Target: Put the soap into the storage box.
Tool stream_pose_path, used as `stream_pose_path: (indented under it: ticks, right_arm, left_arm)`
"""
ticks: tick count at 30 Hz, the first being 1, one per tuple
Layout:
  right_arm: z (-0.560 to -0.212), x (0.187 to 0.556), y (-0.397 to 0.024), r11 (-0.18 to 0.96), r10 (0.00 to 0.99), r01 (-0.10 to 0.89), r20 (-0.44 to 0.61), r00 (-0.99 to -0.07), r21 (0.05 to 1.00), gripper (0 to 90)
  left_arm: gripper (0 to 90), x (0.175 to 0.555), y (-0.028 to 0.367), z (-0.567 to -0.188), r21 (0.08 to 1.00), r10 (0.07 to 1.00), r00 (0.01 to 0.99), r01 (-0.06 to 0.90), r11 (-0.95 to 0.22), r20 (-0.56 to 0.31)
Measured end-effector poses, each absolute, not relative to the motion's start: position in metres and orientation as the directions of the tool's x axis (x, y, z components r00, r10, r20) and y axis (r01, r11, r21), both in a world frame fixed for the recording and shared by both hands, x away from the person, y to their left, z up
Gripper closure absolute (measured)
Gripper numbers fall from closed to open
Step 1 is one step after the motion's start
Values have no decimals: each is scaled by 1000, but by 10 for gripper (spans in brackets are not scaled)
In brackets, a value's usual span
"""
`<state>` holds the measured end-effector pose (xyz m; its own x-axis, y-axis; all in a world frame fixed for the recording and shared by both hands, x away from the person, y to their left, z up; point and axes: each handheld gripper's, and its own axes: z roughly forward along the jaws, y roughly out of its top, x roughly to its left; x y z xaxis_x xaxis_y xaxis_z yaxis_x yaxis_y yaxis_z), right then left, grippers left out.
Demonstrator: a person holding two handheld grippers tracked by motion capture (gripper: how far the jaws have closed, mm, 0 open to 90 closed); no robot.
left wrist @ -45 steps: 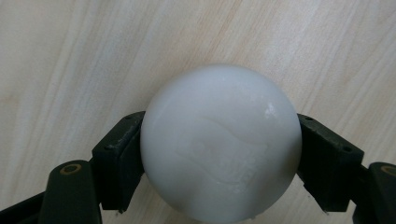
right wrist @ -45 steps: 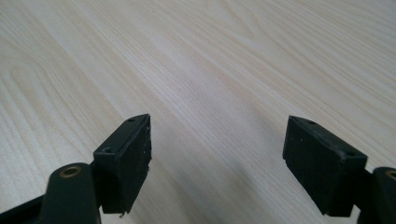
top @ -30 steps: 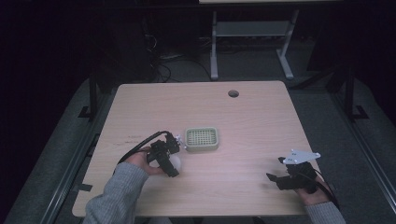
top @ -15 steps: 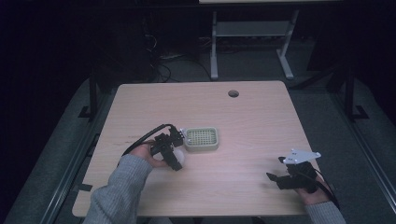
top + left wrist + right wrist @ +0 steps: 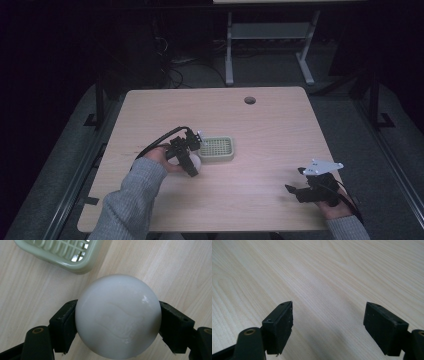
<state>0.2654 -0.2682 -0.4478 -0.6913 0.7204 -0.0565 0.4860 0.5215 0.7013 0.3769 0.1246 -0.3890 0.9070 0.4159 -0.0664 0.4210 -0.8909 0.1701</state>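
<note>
A white ball (image 5: 117,315) sits clamped between the two black jaws of my left gripper (image 5: 117,322), which is shut on it. In the high view that ball (image 5: 195,162) peeks out beside the left gripper (image 5: 190,165), just left of a pale green slatted basket (image 5: 217,148) near the table's middle. The basket's corner (image 5: 62,255) lies just beyond the ball in the left gripper view. My right gripper (image 5: 297,192) rests at the table's front right, and in its own view the right gripper (image 5: 328,327) is open over bare wood.
The light wood table (image 5: 280,135) has a round cable hole (image 5: 249,100) near its far edge. A black cable (image 5: 157,141) loops back from the left gripper. Beyond the table stands a white desk frame (image 5: 270,45) on a dark floor.
My left gripper has moved a little right and forward with the ball, closer to the basket's left side. The right gripper has stayed where it was.
</note>
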Motion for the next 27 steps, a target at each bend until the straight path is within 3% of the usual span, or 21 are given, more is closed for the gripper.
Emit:
stream_pose_path:
  ticks: [27]
  right_arm:
    - [-447, 266, -268, 525, 717, 474, -67, -694, 707, 231]
  left_arm:
    - [237, 401, 100, -376, 169, 402, 914, 405, -898, -54]
